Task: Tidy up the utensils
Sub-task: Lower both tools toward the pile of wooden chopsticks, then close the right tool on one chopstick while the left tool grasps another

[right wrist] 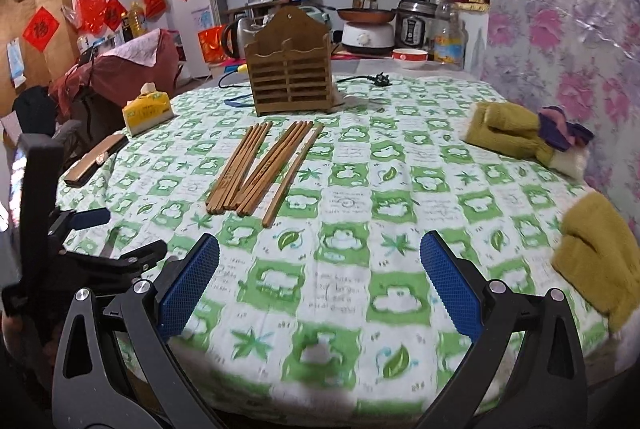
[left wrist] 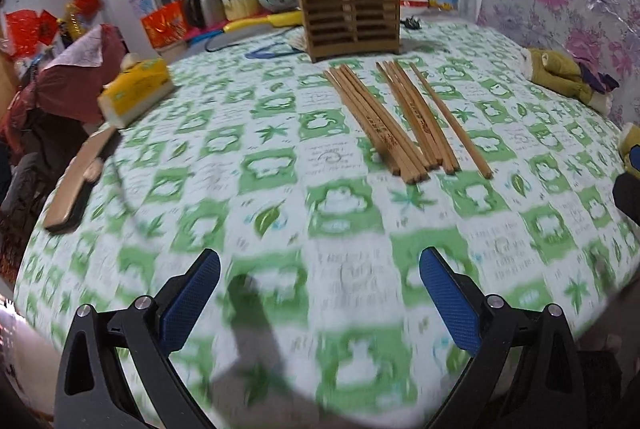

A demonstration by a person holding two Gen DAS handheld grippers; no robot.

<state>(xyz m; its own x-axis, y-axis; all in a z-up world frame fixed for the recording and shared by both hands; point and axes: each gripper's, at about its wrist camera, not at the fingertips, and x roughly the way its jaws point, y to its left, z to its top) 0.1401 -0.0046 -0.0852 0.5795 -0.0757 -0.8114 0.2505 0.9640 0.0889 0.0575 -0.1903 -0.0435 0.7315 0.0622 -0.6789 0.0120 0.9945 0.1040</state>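
Several wooden chopsticks lie side by side on the green-and-white tablecloth. Behind them a brown slatted wooden holder stands upright near the table's far side. My left gripper hovers open over the cloth, well short of the chopsticks, with nothing between its blue pads. My right gripper is open too and empty, nearer the front edge, with the chopsticks ahead to its left. The left gripper also shows at the left edge of the right wrist view.
A yellow tissue pack and a flat brown case lie at the table's left. Mustard gloves sit on the right. A blue cord, a black plug and kitchen appliances crowd the back.
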